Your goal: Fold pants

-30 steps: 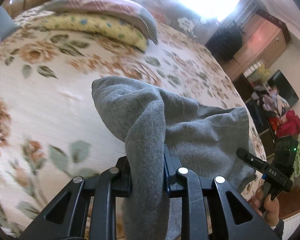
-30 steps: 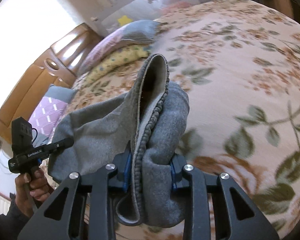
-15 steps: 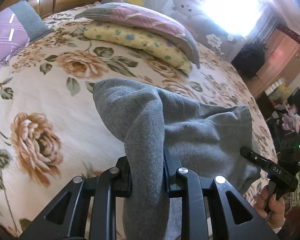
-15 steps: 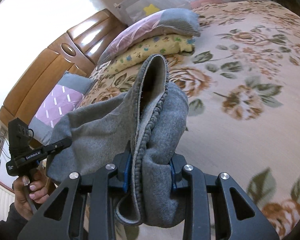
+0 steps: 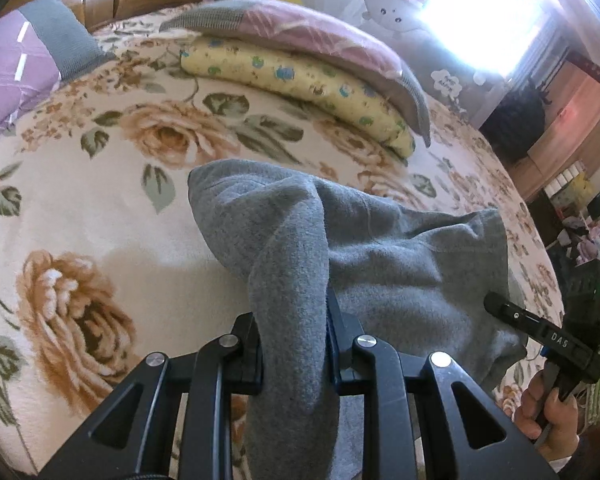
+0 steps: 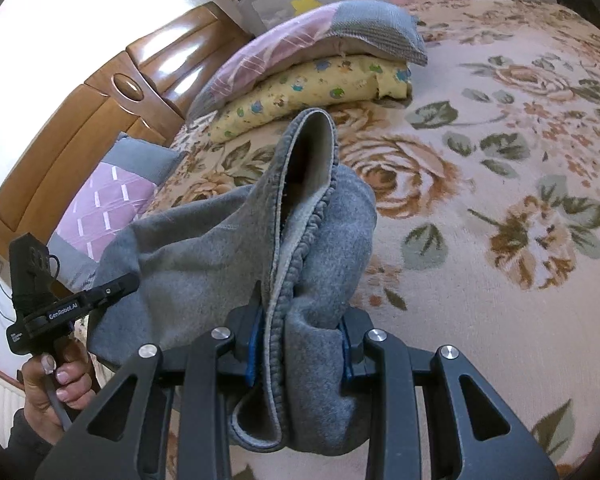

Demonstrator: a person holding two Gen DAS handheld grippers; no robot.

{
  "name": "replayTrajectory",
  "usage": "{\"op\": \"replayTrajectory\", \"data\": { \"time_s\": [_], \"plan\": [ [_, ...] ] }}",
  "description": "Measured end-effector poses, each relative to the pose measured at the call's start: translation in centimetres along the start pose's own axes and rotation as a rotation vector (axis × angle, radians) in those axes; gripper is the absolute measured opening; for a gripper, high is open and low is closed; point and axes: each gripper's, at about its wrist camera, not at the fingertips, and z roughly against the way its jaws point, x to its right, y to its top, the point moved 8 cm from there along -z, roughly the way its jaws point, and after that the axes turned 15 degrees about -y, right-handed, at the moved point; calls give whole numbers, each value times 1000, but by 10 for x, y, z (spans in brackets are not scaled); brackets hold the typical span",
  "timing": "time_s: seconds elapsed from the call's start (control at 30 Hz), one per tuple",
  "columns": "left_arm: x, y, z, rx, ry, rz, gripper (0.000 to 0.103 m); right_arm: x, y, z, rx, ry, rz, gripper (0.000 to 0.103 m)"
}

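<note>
Left gripper [image 5: 294, 354] angled down over the bed [image 5: 100, 208], jaws clamped on a bunched fold of the grey pants [image 5: 380, 264]. Pants hang stretched across to the right gripper [image 6: 298, 350], jaws clamped on the waistband edge. Beyond: stacked pillows, pink-grey [image 5: 312, 36] on yellow [image 5: 300, 84]; wooden headboard [image 6: 80, 128]. Versus a second ago, pillows and headboard sit nearer; both grips unchanged.

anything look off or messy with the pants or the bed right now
Nothing stands out. The grey pants hang bunched between the left claw and right claw, both clamped on fabric, above the floral bed. Two pillows sit stacked neatly; no damage shows.
</note>
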Motion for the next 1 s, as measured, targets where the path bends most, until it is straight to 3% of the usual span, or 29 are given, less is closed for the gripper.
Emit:
{"op": "replayTrajectory", "data": {
  "time_s": [0.2, 0.33, 0.6, 0.77, 1.0],
  "plan": [
    [-13, -28, -13, -43, 8, 26, 25, 14, -19, -26, -78, -26, -3, 34],
    [-23, -43, -9, -42, 12, 64, 37, 25, -29, -28, -92, -54, 10, 48],
    [-25, -76, -5, -81, 46, 24, 45, 29, -44, -18, -75, -195, 179, 50],
    [-25, -94, -3, -113, 58, -3, 46, 36, -53, -19, -80, -267, 248, 62],
    [-19, -104, 13, -125, 83, -25, 47, 41, -56, -12, -97, -309, 301, 69]
  ]
}}
